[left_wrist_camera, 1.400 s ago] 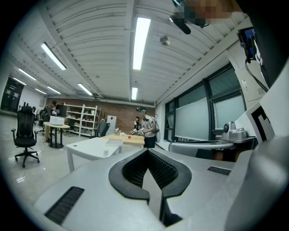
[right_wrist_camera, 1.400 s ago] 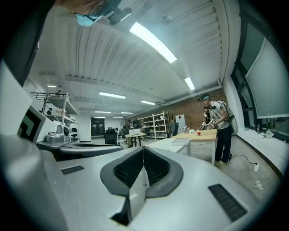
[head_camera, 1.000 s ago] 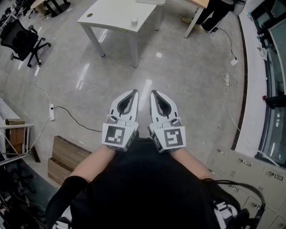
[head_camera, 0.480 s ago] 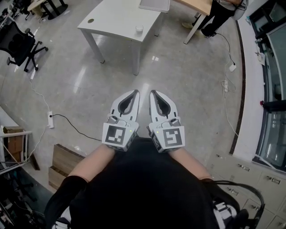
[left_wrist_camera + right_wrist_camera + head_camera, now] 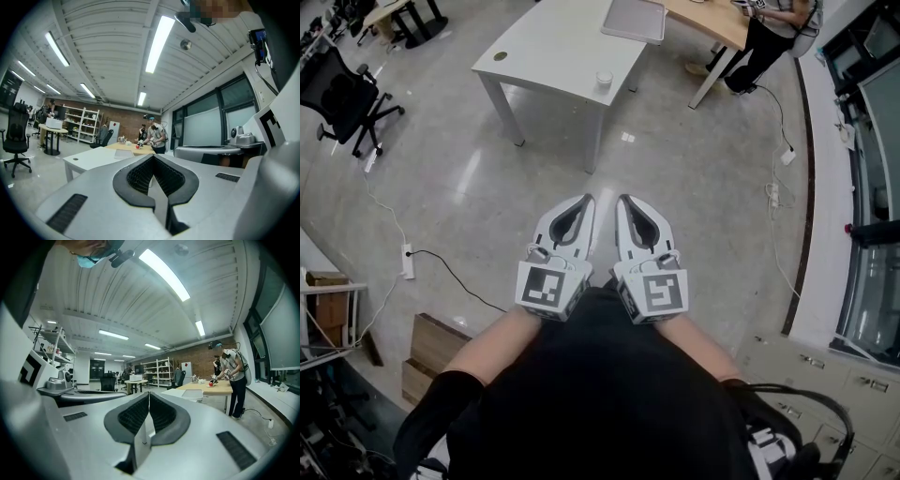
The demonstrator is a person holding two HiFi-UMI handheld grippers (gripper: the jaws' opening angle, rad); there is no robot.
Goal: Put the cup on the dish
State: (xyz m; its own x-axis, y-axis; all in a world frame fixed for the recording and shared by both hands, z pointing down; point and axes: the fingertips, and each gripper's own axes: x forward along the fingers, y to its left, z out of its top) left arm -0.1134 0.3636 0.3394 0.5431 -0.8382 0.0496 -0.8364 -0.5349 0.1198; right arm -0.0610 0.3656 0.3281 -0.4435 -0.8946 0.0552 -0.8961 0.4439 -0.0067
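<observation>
A small white cup [image 5: 604, 78] stands near the front right corner of a white table [image 5: 553, 47] several steps ahead across the floor. A small dark round disc [image 5: 500, 56], possibly the dish, lies near the table's left corner; it also shows as a dot [image 5: 75, 159] in the left gripper view. My left gripper [image 5: 586, 199] and right gripper [image 5: 623, 199] are held side by side close to my body, pointing at the table. Both are shut with nothing between the jaws, as the left gripper [image 5: 152, 155] and right gripper [image 5: 149, 392] views confirm.
A flat grey tray or laptop [image 5: 635, 19] lies at the table's far side. A person [image 5: 764, 28] works at a wooden desk [image 5: 712, 17] behind it. A black office chair [image 5: 347, 89] stands at the left; cables and a power strip [image 5: 408, 234] lie on the floor.
The white table and cup have shifted lower and to the right in the head view, so they are nearer. Both grippers keep the same shut pose in front of me.
</observation>
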